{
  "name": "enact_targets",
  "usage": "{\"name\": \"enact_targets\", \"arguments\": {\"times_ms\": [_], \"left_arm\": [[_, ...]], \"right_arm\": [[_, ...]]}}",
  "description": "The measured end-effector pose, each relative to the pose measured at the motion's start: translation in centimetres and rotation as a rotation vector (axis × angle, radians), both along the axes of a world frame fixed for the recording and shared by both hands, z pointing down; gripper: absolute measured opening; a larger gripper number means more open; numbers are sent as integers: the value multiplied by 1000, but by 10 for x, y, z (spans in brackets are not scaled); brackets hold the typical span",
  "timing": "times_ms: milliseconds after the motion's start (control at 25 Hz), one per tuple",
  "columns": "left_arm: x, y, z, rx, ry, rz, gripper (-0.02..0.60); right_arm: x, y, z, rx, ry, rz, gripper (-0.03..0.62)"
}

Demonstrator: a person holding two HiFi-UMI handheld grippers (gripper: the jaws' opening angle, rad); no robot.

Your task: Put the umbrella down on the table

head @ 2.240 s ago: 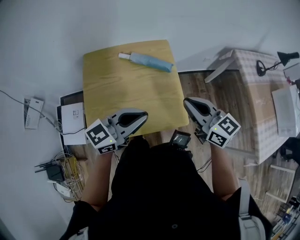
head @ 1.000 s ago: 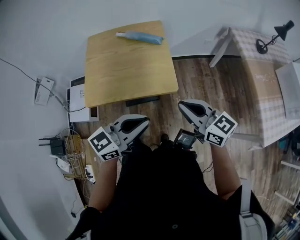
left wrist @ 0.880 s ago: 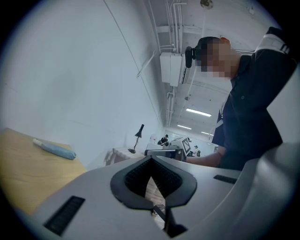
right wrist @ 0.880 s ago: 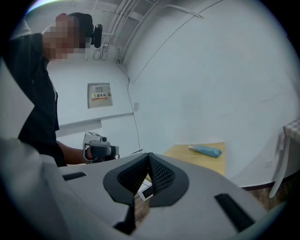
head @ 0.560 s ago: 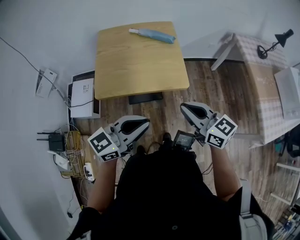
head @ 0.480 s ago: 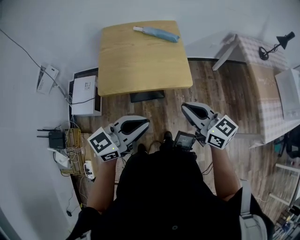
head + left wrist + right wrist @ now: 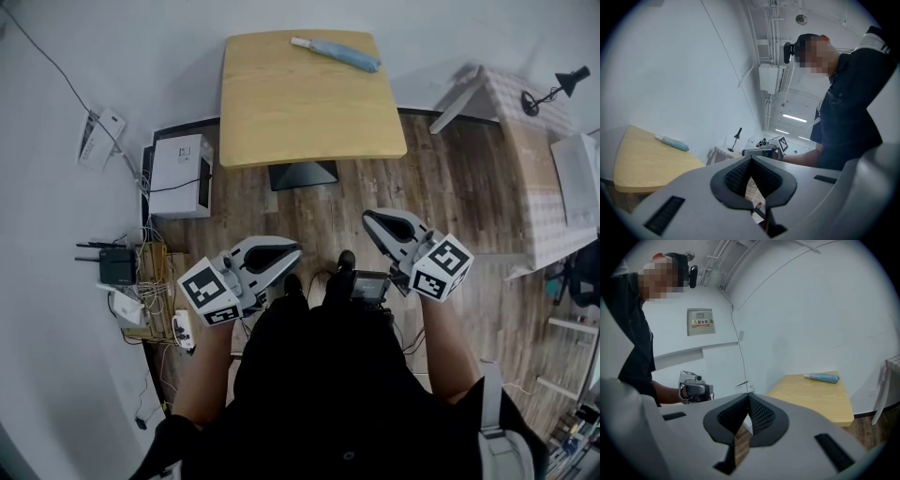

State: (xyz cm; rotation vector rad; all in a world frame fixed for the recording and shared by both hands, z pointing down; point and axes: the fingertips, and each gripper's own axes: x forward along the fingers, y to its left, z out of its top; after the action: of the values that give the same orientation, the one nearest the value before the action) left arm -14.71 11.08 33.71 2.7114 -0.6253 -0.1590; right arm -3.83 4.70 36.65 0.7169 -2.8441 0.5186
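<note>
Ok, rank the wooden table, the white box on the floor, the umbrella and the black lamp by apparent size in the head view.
1. Wooden table
2. White box
3. Umbrella and black lamp: about equal in span, so unranked; the lamp is much thinner.

Open wood floor [image 7: 375,202] lay between me and the table [image 7: 300,117] at 12 o'clock; its top was bare except the umbrella [image 7: 335,53] at the far edge. A white box [image 7: 178,175] and cables [image 7: 142,281] crowded 10 o'clock.

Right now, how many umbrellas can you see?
1. The folded blue umbrella lies near the far edge of the wooden table; others could be hidden outside the view.
</note>
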Motion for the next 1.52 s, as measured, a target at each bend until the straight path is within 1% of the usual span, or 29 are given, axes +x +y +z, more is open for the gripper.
{"name": "enact_targets", "arguments": {"times_ms": [240, 400, 640, 840, 1040, 1200, 1360, 1520], "left_arm": [[-4, 16, 1, 10, 5, 3, 12], [6, 21, -1, 22, 0, 1, 12], [46, 29, -12, 43, -18, 0, 12], [100, 46, -14, 38, -35, 9, 12], [146, 69, -11, 13, -51, 14, 11], [168, 86, -4, -26, -72, 6, 11], [178, 103, 9, -64, -94, -13, 12], [185, 113, 19, -85, -115, -24, 12]], "right_arm": [[-4, 24, 7, -16, 15, -7, 18], [7, 28, 3, 3, 8, -7, 18], [41, 37, 0, 17, -4, -19, 18], [86, 57, -1, 25, -14, -44, 18], [130, 73, 8, -4, -42, -38, 18], [146, 86, 9, 11, -56, -63, 18], [154, 103, 24, -11, -92, -72, 18], [159, 122, 39, -37, -96, -97, 18]]}}
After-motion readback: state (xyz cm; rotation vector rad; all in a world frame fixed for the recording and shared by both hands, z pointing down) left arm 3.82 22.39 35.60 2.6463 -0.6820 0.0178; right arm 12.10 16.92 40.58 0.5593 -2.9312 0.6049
